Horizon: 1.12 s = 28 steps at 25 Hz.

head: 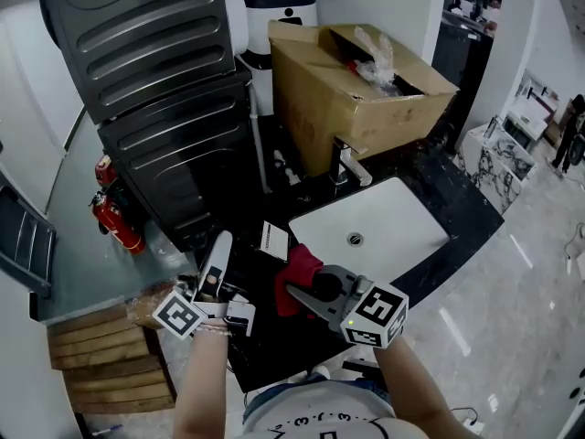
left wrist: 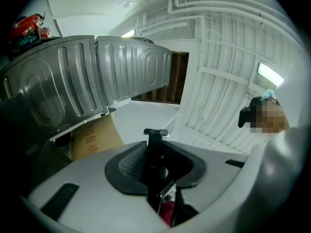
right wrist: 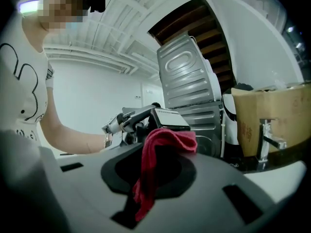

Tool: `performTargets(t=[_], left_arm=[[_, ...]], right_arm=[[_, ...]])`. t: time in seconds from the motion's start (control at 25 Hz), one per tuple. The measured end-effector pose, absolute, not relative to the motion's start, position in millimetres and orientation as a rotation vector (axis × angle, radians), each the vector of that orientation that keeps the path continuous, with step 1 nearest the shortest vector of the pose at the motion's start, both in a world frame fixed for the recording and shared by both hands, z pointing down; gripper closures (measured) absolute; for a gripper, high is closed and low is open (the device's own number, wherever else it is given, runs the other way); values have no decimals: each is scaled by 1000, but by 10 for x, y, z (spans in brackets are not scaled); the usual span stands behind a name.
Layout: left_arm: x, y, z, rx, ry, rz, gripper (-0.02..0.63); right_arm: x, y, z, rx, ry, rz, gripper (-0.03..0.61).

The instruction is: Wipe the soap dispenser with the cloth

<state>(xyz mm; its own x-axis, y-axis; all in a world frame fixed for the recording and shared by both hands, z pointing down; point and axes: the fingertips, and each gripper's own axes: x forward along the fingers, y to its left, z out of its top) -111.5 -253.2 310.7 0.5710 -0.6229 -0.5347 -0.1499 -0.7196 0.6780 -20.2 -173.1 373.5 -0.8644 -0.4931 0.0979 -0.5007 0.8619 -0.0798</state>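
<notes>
Holding soap dispenser (right wrist: 170,118) clamped in my left tongs (left wrist: 158,166), right tongs (right wrist: 155,166) pinching the floppy cloth (right wrist: 163,140). Dispenser's stiff, prob slick, so grip mid-body.

Both forearms reached forward side by side, close together. Left gripper (head: 219,256) tilted upward, its marker cube nearest the wrist; jaws narrowly parted and clamped on the soap dispenser (left wrist: 156,149). Right gripper (head: 307,293) lay roughly level, angled in toward the left one, jaws closed on the cloth (right wrist: 165,140), which draped over their tips. Left forearm (right wrist: 68,136) was bare, a band at the wrist.
</notes>
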Motion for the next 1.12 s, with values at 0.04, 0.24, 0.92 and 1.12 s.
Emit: performTargets(t=[0.04, 0.24, 0.92, 1.12], left_arm=[[-1096, -2507, 3076, 2232, -591, -1073, 505], [-967, -2332, 2884, 2265, -445, -1088, 505], [-893, -2466, 2884, 2379, -704, -871, 505], [-893, -2478, 2943, 2407, -756, -816, 505]], right_arm=[[-183, -1746, 3729, 807, -2956, 151, 528], [-86, -1906, 3701, 936, -2893, 91, 528], [-456, -1702, 3895, 737, -2754, -52, 528], [-527, -1537, 3939, 610, -2769, -71, 528]])
